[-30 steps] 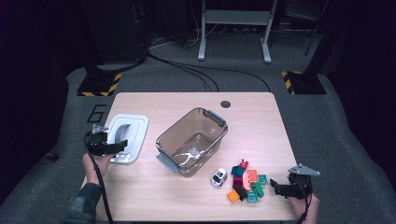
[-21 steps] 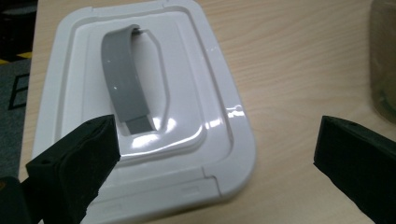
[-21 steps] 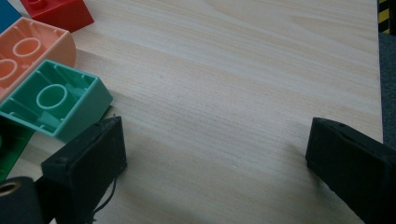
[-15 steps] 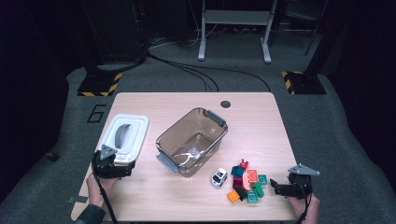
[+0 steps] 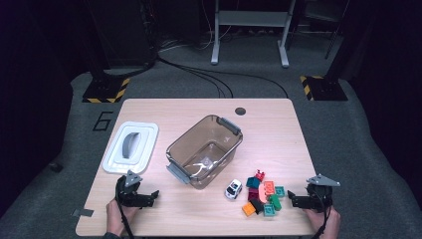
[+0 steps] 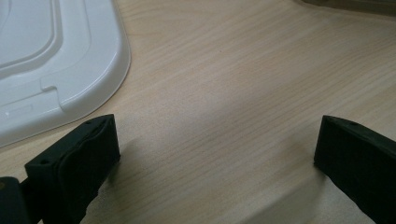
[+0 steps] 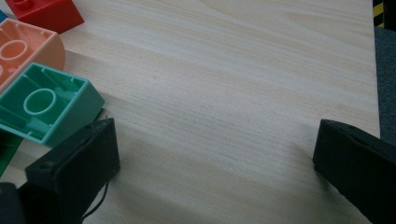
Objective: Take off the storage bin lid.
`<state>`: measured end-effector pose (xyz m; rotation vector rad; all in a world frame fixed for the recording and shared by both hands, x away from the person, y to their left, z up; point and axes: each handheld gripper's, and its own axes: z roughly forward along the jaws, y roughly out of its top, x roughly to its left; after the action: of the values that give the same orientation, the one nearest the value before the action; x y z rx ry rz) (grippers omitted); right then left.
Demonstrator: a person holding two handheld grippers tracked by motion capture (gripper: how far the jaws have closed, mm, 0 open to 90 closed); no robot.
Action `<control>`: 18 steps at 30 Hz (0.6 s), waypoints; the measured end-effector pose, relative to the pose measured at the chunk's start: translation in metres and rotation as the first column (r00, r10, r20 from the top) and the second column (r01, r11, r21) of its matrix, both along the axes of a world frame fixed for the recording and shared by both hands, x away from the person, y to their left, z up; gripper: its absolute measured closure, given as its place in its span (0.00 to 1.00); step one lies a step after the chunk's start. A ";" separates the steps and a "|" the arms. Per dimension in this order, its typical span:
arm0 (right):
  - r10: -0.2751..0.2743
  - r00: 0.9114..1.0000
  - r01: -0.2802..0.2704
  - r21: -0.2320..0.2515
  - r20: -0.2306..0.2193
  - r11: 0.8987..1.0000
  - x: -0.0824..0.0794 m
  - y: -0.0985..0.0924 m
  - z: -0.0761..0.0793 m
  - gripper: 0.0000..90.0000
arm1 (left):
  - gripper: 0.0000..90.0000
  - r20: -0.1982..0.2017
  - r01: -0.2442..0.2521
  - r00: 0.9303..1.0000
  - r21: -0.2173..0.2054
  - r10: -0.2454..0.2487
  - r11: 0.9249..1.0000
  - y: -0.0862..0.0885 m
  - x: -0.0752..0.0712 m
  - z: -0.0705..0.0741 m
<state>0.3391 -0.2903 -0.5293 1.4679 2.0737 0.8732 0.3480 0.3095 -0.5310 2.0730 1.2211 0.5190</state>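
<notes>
Light wood table, dark round grommet near far edge. White lid flat at left. Clear brown tub at centre, set askew. Small white toy car just in front of tub. Heap of coloured bricks right of car, near front edge.
</notes>
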 end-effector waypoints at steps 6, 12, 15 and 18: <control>0.000 1.000 0.000 -0.004 -0.007 1.000 0.000 0.000 0.001 0.00 | 0.00 -0.007 0.010 1.000 0.001 -0.010 1.000 0.001 0.000 0.000; 0.015 1.000 -0.014 0.019 -0.027 1.000 0.003 -0.002 0.003 0.00 | 0.00 0.001 0.008 1.000 0.000 -0.008 1.000 0.000 0.000 0.000; 0.012 0.999 -0.010 0.044 -0.043 0.999 0.005 -0.004 0.005 0.00 | 0.00 0.000 0.008 1.000 -0.003 -0.008 1.000 0.000 0.000 0.000; 0.016 0.999 -0.014 0.043 -0.038 0.999 0.007 -0.004 0.012 0.00 | 0.00 0.000 0.012 1.000 0.000 -0.012 1.000 0.000 0.000 0.000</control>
<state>0.3464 -0.2941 -0.5171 1.5040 2.1085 0.9075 0.3481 0.3100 -0.5310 2.0794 1.2087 0.5135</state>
